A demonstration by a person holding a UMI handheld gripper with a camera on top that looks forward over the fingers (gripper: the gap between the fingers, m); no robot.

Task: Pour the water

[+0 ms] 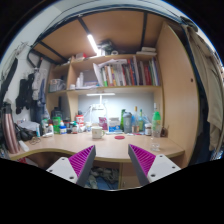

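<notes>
We have a single view, from a wide-angle camera that rides on the tongs (112,160) and looks forward along their two fingers. It faces a wooden surface (105,148) from well back, level with it or a little above, so we see its front edge just beyond the finger pads (80,159) and its whole width. The lens takes in much of the room: the shelves (120,88) of books on the wall behind the surface, the ceiling light (92,44) above, and the side walls bending inward. The bottles (126,121) along the back edge of the surface appear small and far off.
</notes>
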